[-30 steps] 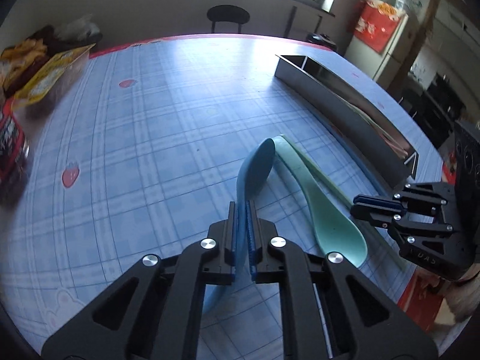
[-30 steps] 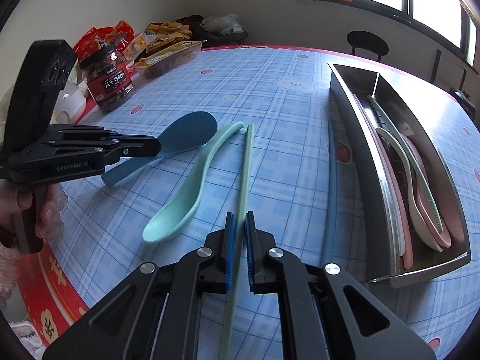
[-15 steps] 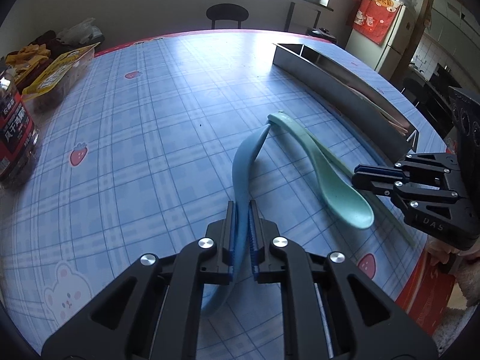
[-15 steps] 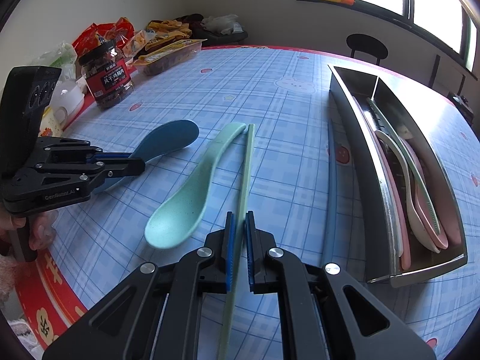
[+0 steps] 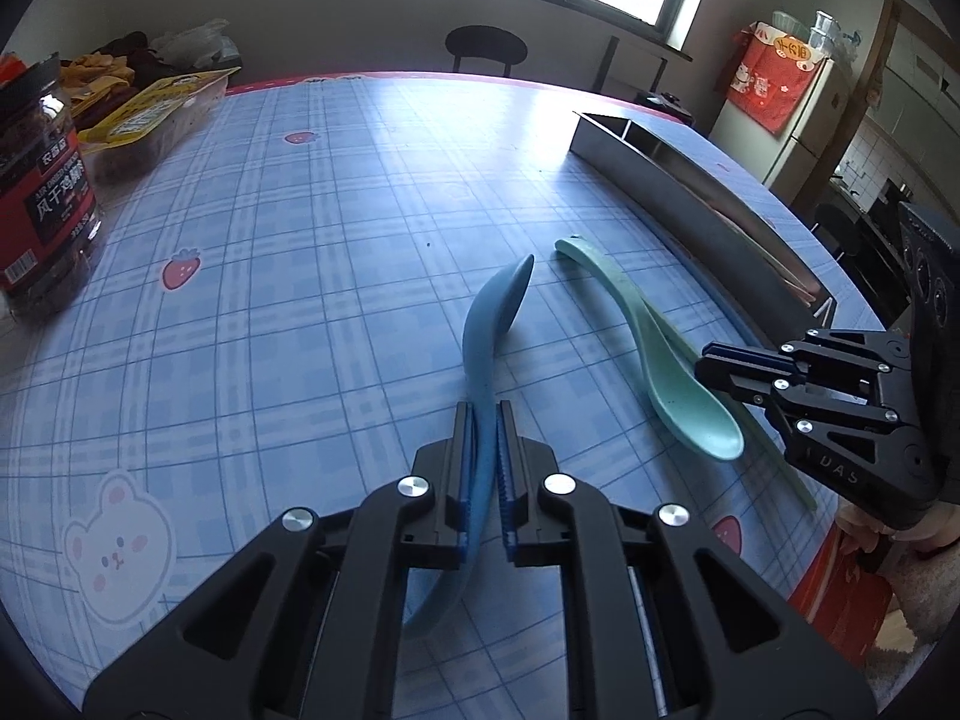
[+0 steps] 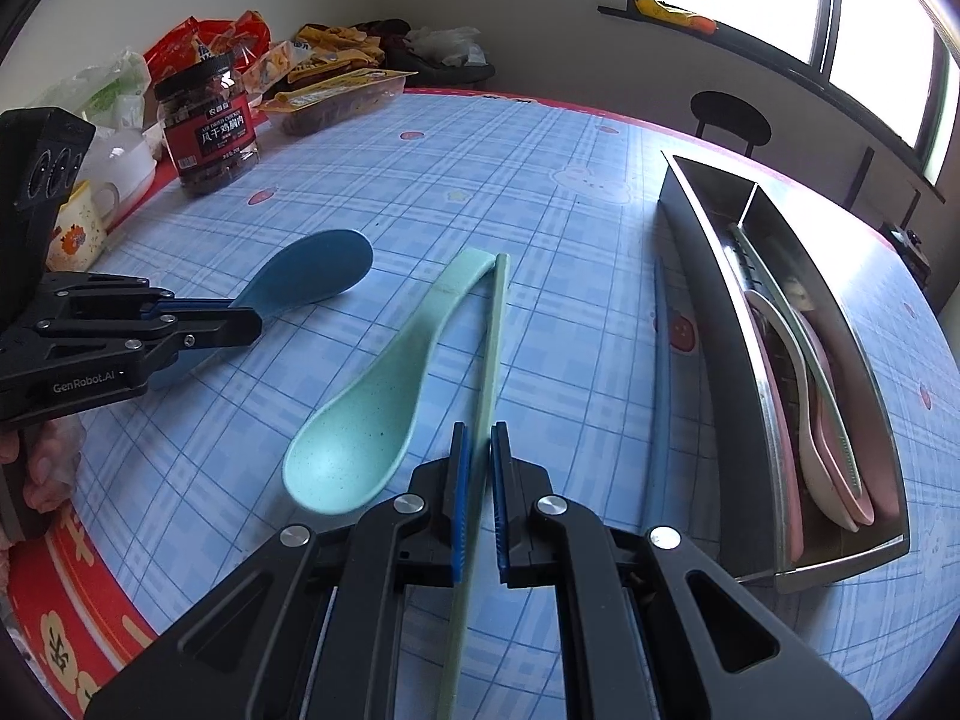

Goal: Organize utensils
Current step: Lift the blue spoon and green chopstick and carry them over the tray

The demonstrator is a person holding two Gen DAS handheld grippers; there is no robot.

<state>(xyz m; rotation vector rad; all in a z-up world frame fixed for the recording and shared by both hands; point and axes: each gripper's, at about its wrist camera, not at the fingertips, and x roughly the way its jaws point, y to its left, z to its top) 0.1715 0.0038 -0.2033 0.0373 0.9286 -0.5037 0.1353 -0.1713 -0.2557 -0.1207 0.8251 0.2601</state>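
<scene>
- Gripping the blue spoon [image 5: 492, 324] by its handle, the left gripper [image 5: 487, 420] is clamped almost fully closed, angled down toward the table [image 5: 300, 252]; the bowl points away from it, whether clear of the cloth cannot be told.
- The right gripper [image 6: 478, 444] is likewise nearly closed, pinching the green chopstick [image 6: 493, 324] near its near end and tilted downward; the chopstick's far end lies along the table.
- The green spoon [image 6: 372, 414] lies on the table between the two grippers, its handle tip touching the chopstick.
- A blue chopstick [image 6: 659, 360] lies just beside the steel tray [image 6: 708, 252].
- The tray holds pink and pale spoons.
- A hand [image 6: 36, 468] grasps the left gripper's grip at the table edge.
- A jar [image 6: 210, 126] and snack packs stand well apart at the far side.
</scene>
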